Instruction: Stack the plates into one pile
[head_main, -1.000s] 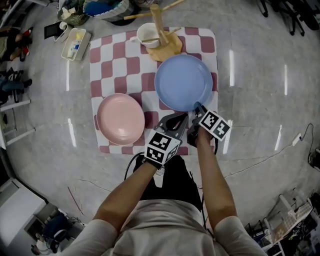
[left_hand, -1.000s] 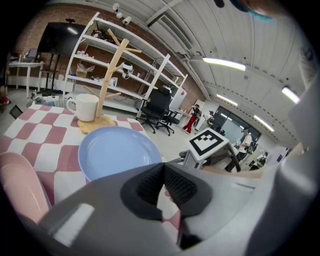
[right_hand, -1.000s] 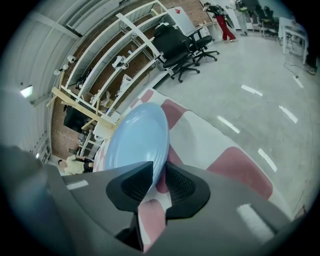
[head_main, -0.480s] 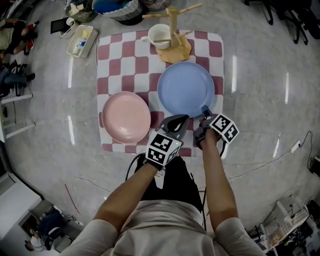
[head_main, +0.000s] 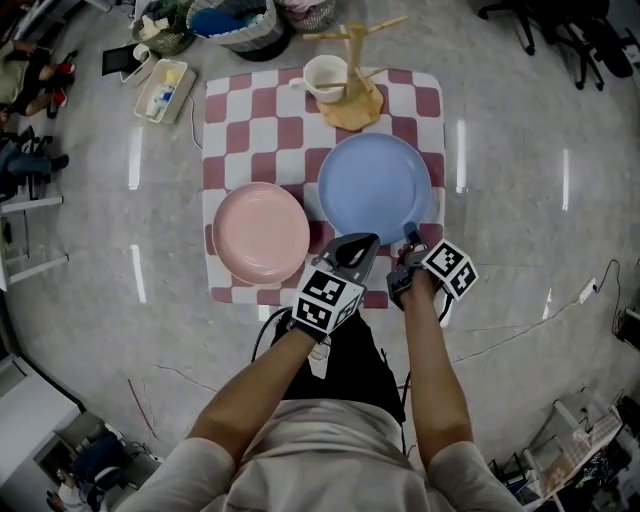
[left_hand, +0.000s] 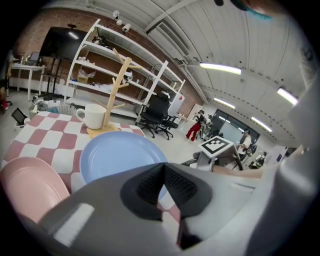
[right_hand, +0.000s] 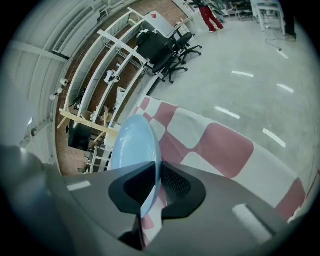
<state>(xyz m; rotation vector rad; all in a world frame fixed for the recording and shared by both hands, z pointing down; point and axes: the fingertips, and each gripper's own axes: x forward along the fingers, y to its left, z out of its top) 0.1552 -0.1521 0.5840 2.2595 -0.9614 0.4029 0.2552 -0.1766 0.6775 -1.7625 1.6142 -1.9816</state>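
At the near edge of the checkered cloth (head_main: 250, 110), your right gripper (head_main: 408, 238) is clamped on the near rim of the blue plate (head_main: 374, 187). Its own view shows that rim pinched edge-on between the two pads. Your left gripper (head_main: 362, 246) has its jaws pressed together with nothing between them. It hovers just beside the right one, over the cloth's near edge below the blue plate. The pink plate (head_main: 261, 232) lies flat just left of the blue one. A mug (head_main: 325, 77) and wooden stand (head_main: 355, 95) sit beyond them.
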